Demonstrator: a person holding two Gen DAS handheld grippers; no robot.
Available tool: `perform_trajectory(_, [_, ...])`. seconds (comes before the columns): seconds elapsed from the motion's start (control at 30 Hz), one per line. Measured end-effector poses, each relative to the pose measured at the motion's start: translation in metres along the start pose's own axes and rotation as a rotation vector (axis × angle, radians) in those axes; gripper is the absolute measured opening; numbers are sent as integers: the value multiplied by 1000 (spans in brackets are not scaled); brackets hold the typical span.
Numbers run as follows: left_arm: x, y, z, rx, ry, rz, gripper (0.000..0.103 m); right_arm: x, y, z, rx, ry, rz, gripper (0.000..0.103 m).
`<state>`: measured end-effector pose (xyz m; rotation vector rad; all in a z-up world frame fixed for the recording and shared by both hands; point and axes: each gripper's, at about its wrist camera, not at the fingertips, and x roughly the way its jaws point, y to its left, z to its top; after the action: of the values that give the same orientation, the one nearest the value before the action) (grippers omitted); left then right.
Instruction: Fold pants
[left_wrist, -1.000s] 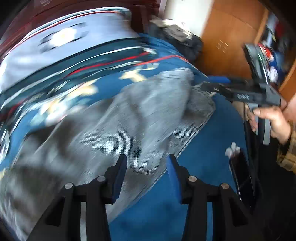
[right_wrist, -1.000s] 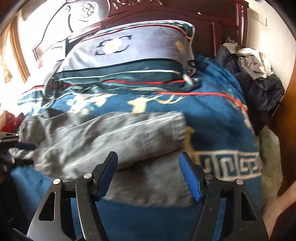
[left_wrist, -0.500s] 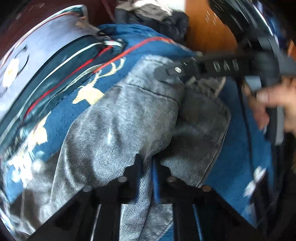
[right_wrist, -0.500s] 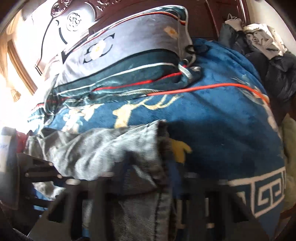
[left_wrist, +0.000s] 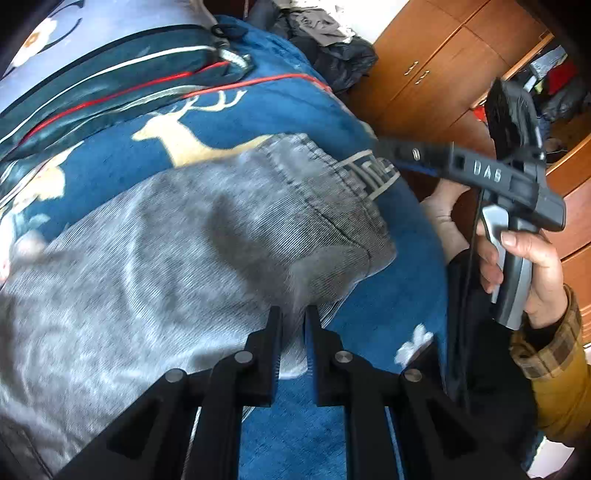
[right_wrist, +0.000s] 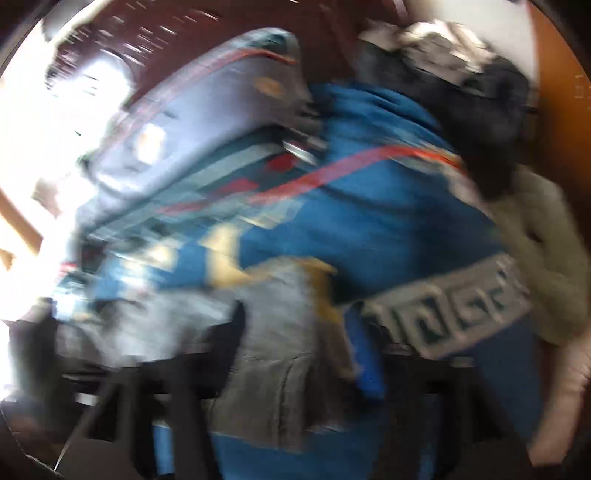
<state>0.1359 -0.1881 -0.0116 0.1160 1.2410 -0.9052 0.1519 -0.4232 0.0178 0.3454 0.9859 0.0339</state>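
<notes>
On the blue blanket (left_wrist: 391, 295), left tongs (left_wrist: 293, 317) pinching the grey pants (left_wrist: 184, 240); right tongs (right_wrist: 295, 332) blurred, state unclear.

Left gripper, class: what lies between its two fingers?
A pinched fold of the grey pants fills the left gripper, shown in the left wrist view.

Left wrist cam sits low behind the left gripper (left_wrist: 293, 321), looking fwd along its jaws and across the bed (left_wrist: 388, 306) toward the wooden cabinets (left_wrist: 436, 74); very near the grey pants (left_wrist: 177, 251). Right wrist cam looks fwd from behind the right gripper (right_wrist: 295, 354), facing the headboard end w/ the pillow (right_wrist: 192, 122); close too, heavily blurred. Both views share the pants, the blue deer blanket (right_wrist: 369, 229) and the dark clothes pile (right_wrist: 461, 92). Left view also catches the right gripper from the side.
</notes>
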Motion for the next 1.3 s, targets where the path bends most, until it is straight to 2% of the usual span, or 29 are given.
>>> perform_trajectory(0.03, [-6,-1,-6,5,-13,1,17,2,-3,-4,7,20,5,64])
perform_trajectory(0.13, [-24,-2,-20,31,-45,38,33,-2,-4,-16,3,63,101,64])
perform_trajectory(0.23, [-39,7,-34,60,-58,73,35,-10,1,-28,-35,82,165,64])
perform_trajectory(0.33, [-37,22,-39,59,-40,123,35,-2,3,-45,-37,150,197,63])
perform_trajectory(0.37, [-35,27,-40,51,-30,134,35,4,4,-49,-40,182,194,60])
perform_trajectory(0.43, [-33,40,-51,17,-14,146,35,16,5,-56,-21,229,197,47])
perform_trajectory(0.47, [-31,45,-56,3,-7,149,35,21,5,-58,-6,234,192,33])
perform_trajectory(0.5, [-28,49,-59,-11,-1,152,35,23,5,-59,-8,229,181,16])
perform_trajectory(0.6, [-14,52,-69,-29,23,157,35,10,8,-53,-50,105,99,12])
perform_trajectory(0.63, [-9,51,-72,-27,31,155,35,-2,12,-49,-85,37,41,12])
perform_trajectory(0.7, [-1,48,-79,-5,31,174,35,-13,17,-48,-146,-19,-74,10])
perform_trajectory(0.73, [3,47,-81,8,26,183,37,-8,16,-49,-173,4,-117,10])
perform_trajectory(0.83, [3,47,-82,-3,16,169,40,15,7,-61,-159,95,-148,10])
perform_trajectory(0.97, [-9,49,-80,-28,16,136,40,14,5,-58,-160,89,-137,14])
perform_trajectory(1.07, [-34,53,-79,-44,-40,113,40,1,3,-54,-121,47,-118,32])
perform_trajectory(1.13, [-53,58,-78,-53,-82,117,41,-11,8,-45,-119,-11,-88,40])
perform_trajectory(1.2, [-71,71,-75,-75,-116,150,45,-15,16,-33,-125,-46,-53,61])
perform_trajectory(1.3, [-93,104,-76,-124,-143,235,45,-4,31,-18,-172,-43,-7,62])
